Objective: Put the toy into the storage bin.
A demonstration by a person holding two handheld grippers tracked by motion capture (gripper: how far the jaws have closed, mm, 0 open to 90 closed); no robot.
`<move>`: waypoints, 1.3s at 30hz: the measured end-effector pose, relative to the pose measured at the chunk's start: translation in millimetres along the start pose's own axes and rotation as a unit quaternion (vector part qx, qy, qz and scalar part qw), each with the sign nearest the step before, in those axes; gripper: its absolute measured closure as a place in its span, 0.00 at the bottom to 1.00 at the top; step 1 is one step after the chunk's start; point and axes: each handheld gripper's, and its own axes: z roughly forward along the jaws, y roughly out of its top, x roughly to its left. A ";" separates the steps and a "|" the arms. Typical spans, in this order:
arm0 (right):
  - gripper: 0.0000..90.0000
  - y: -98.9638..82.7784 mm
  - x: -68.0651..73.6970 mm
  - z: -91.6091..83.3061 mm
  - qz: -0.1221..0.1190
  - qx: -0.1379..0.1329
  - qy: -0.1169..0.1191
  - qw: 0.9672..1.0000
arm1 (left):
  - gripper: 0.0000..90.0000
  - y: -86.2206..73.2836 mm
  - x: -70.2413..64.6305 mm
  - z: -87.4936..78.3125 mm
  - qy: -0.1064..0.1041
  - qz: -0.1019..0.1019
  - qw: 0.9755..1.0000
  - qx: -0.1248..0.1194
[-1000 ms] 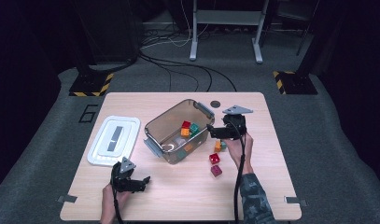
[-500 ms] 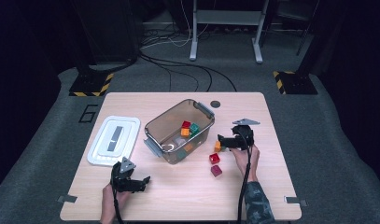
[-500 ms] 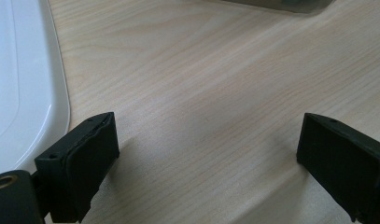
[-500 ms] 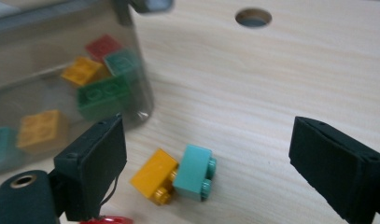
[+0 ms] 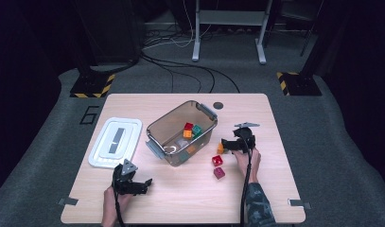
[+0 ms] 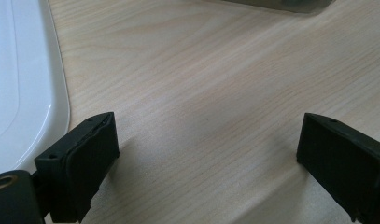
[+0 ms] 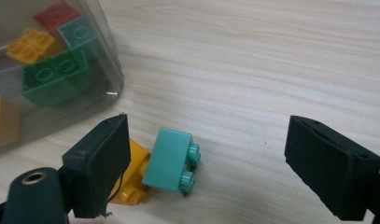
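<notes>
a big "6" marked on the grey floor [image 5: 89, 115] left of the table [image 5: 256, 198]; nothing else readable

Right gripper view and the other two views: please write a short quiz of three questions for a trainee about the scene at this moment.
1. True or false: the right gripper is clamped on the teal brick.
2. Which brick touches the teal one? A) yellow brick B) a red brick C) a green brick
3. Fill in: the white lid lies on the table, on the ____ side of the clear bin in the high view.

Key: 1 false, the jaws stand open around it. 2 A. 3 left.
</notes>
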 end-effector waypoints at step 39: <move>0.74 -14.1 0.6 1.8 -0.009 0.006 0.014 1.000 | 0.06 0.0 -0.1 0.0 -0.001 -0.001 1.000 0.000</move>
